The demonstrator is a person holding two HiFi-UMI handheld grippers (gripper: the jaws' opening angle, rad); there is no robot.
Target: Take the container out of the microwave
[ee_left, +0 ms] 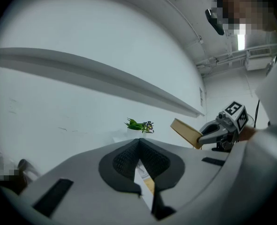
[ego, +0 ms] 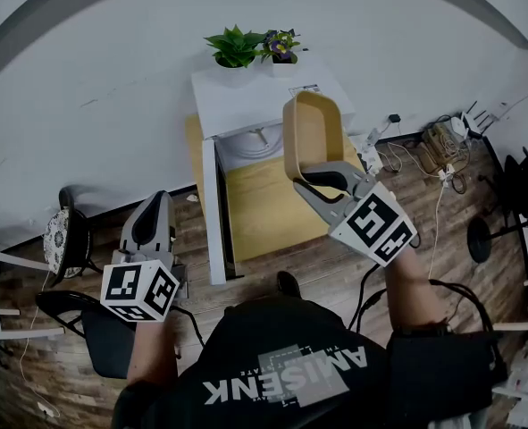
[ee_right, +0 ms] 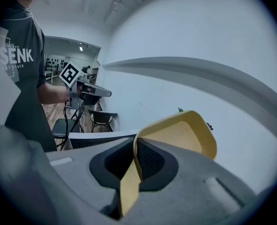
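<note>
Head view shows the right gripper [ego: 314,182] pinching the yellow container [ego: 306,132] by its wall, holding it aloft in front of the open microwave [ego: 264,96], apparently to carry it clear, while the left gripper [ego: 157,200] hangs closed and empty aside.

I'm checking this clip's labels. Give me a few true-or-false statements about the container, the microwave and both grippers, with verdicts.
1. The right gripper is shut on the rim of the container. True.
2. The container sits inside the microwave. False: it is held in the air in front of the microwave.
3. The left gripper holds a plate. False: its jaws are together with nothing between them.
4. Potted plants stand on top of the microwave. True.
5. The microwave door is closed. False: it stands swung open.
</note>
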